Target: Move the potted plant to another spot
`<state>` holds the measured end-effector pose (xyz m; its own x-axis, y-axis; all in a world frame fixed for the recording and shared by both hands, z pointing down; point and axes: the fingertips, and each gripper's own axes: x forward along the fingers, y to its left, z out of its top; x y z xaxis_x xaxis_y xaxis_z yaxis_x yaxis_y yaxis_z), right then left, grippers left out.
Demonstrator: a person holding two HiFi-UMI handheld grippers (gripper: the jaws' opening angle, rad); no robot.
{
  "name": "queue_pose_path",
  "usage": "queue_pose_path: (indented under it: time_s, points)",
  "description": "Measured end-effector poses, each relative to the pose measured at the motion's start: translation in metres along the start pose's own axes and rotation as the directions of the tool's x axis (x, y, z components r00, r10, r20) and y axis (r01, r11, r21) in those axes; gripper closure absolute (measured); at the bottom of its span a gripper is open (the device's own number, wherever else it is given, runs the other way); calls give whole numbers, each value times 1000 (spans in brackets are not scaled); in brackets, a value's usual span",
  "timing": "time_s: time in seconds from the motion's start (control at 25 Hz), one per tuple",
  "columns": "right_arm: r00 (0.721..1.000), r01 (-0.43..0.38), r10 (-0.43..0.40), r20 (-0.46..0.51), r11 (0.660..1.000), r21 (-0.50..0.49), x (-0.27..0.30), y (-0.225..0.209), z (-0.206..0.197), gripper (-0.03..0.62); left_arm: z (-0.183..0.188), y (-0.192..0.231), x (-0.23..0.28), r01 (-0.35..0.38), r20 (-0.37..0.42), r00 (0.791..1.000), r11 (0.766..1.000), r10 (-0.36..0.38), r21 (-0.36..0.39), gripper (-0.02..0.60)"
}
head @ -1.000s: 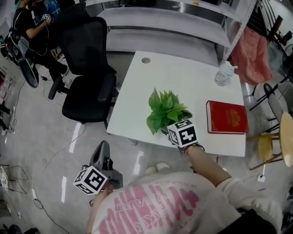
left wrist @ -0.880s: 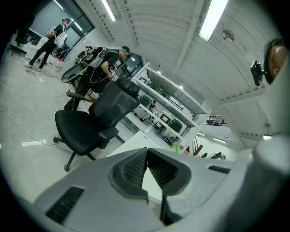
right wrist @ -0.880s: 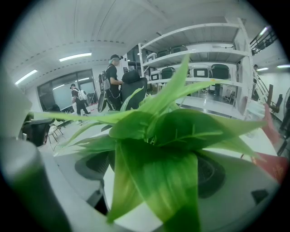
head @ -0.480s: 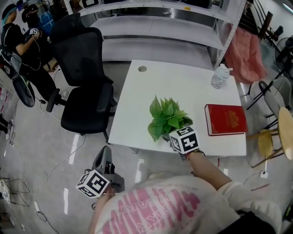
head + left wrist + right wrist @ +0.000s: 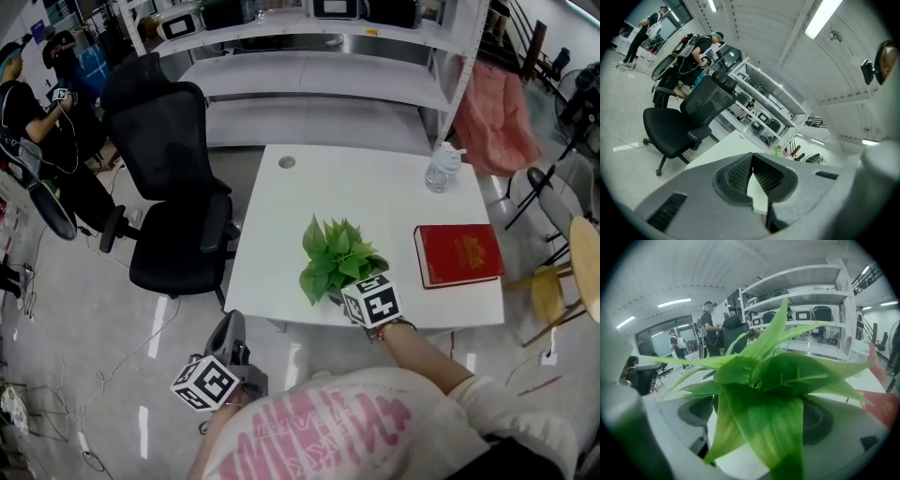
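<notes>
The potted plant (image 5: 336,255), a bunch of broad green leaves, stands near the front edge of the white table (image 5: 375,192). Its pot is hidden under the leaves in the head view. My right gripper (image 5: 347,284) reaches in from the front, its marker cube just behind the plant. In the right gripper view the leaves (image 5: 768,376) fill the picture and the white pot (image 5: 740,460) fills the gap between the two dark pads (image 5: 696,411), so my right gripper (image 5: 759,432) is shut on it. My left gripper (image 5: 231,330) hangs below the table's front edge over the floor, shut and empty (image 5: 752,161).
A red book (image 5: 457,255) lies right of the plant, and a water bottle (image 5: 439,169) stands at the back right corner. A black office chair (image 5: 173,187) is at the table's left. Shelving (image 5: 319,66) stands behind, a wooden stool (image 5: 567,281) right, people (image 5: 28,103) far left.
The head view has drifted, so the table sits lower in the picture. The plant and my right gripper keep their place on the table. My left gripper stays low and shut.
</notes>
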<state>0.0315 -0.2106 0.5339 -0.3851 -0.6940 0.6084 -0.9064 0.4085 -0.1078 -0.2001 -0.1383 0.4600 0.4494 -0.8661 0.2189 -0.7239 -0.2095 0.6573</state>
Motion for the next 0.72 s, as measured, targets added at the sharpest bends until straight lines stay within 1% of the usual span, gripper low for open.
queue_pose_path:
  time_s: [0.12, 0.2, 0.4, 0.52, 0.64, 0.72]
  points:
    - [1000, -12, 12, -5, 1000, 19, -3, 1, -1, 83, -4, -12, 3, 16, -7, 1000, 1000, -16, 10, 578]
    - [1000, -22, 22, -16, 1000, 14, -6, 2, -5, 83, -4, -19, 2, 17, -1, 1000, 1000, -17, 17, 578]
    - [998, -51, 51, -30, 999, -2, -19, 6, -15, 83, -9, -28, -10, -6, 26, 1000, 1000, 6, 19, 578]
    - [998, -67, 67, -19, 998, 15, -32, 6, -21, 83, -23, -35, -21, -21, 33, 999, 1000, 20, 5, 577]
    - [995, -103, 104, -15, 993, 53, -48, 9, -31, 83, -45, -47, -31, -28, 33, 999, 1000, 29, -12, 578]
    - [992, -126, 127, -16, 990, 60, -60, 12, -39, 83, -62, -56, -39, -34, 26, 999, 999, 34, -21, 578]
